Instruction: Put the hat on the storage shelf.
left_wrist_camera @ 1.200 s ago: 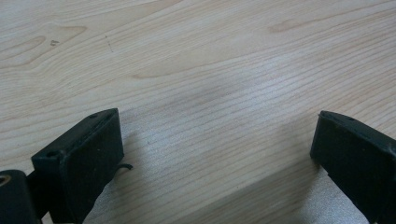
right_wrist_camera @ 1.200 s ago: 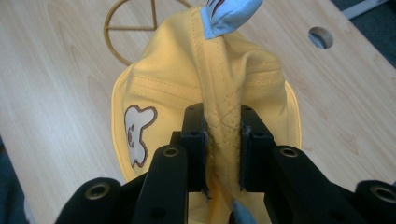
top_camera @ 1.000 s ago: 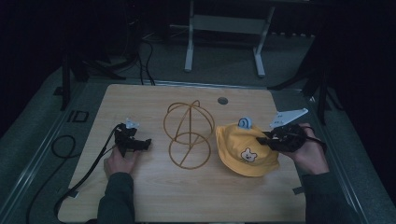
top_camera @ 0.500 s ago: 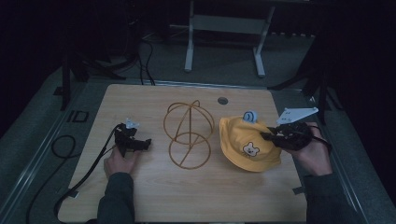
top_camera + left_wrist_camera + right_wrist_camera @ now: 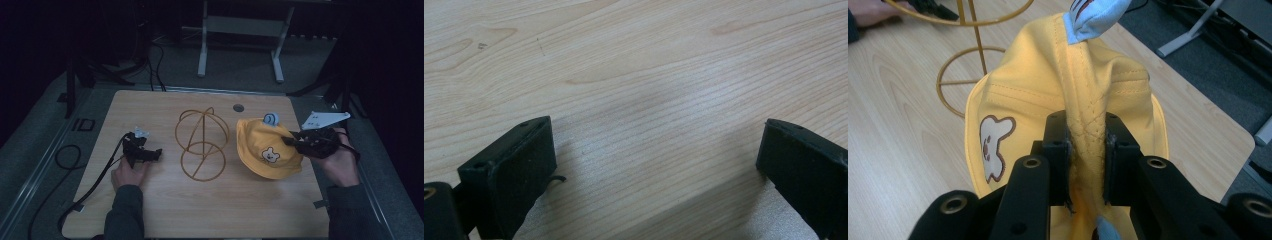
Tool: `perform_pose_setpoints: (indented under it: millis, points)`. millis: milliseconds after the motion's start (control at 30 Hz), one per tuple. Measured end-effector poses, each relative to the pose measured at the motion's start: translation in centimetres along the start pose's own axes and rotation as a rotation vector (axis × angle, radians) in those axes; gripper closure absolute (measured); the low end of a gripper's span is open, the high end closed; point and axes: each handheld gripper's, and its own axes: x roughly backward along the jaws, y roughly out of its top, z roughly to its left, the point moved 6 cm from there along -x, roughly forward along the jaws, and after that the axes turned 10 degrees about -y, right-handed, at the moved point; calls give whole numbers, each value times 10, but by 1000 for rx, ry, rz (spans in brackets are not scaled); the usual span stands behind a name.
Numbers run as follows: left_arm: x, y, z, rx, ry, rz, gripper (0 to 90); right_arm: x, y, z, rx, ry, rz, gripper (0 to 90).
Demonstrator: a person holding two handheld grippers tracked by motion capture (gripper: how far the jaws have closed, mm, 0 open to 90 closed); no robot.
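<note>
A yellow child's hat (image 5: 263, 147) with a bear patch and a pale blue ear (image 5: 271, 119) hangs tilted at the right of the wooden table (image 5: 150, 210). My right gripper (image 5: 291, 142) is shut on a pinched fold of the hat (image 5: 1083, 100); in the right gripper view its black jaws squeeze the quilted fabric at my right gripper (image 5: 1087, 145). A gold wire hat stand (image 5: 201, 144) stands at the table's middle, left of the hat. My left gripper (image 5: 152, 154) rests on the table at the left; the left gripper view has my left gripper (image 5: 656, 165) open over bare wood.
A small round grommet (image 5: 238, 107) sits near the table's far edge. A black cable (image 5: 95, 182) trails from the left gripper over the table's left side. A metal frame (image 5: 240, 30) stands on the floor beyond the table.
The right gripper has carried the hat up and slightly toward the far side, so the hat now stands more upright. The left hand has stayed put.
</note>
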Motion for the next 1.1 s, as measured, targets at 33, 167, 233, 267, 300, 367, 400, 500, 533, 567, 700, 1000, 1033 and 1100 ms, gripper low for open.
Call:
perform_pose_setpoints:
  millis: [33,167,233,267,300,367,400,500,533,567,700,1000,1033,1100]
  points:
    - [0,0,0,-1,0,1,23,0,1,-1,0,-2,-6,764]
    - [0,0,0,2,0,-3,24,3,5,-3,-10,-3,-22,764]
    - [0,0,0,1,0,-2,24,4,6,-4,-5,-1,-24,765]
    - [0,0,0,1,0,-2,24,4,7,-4,-4,1,-25,765]
    - [0,0,0,1,0,-1,24,4,7,-5,-4,3,-26,766]
    - [0,0,0,1,0,-2,23,4,8,-6,-4,3,-32,768]
    - [0,0,0,1,0,-2,23,4,9,-6,-7,3,-37,768]
    - [0,0,0,1,0,0,23,4,10,-8,-14,4,-45,769]
    - [0,0,0,1,0,0,23,4,11,-8,-18,5,-49,770]
    - [0,0,0,0,0,0,24,4,11,-9,-19,6,-51,770]
    - [0,0,0,0,-1,0,24,5,13,-10,-20,8,-62,771]
    - [0,0,0,-2,0,1,24,10,20,-15,-42,31,-113,771]
    - [0,0,0,-1,0,0,24,10,20,-15,-46,32,-115,771]
    - [0,0,0,-1,0,0,24,11,21,-16,-44,34,-123,771]
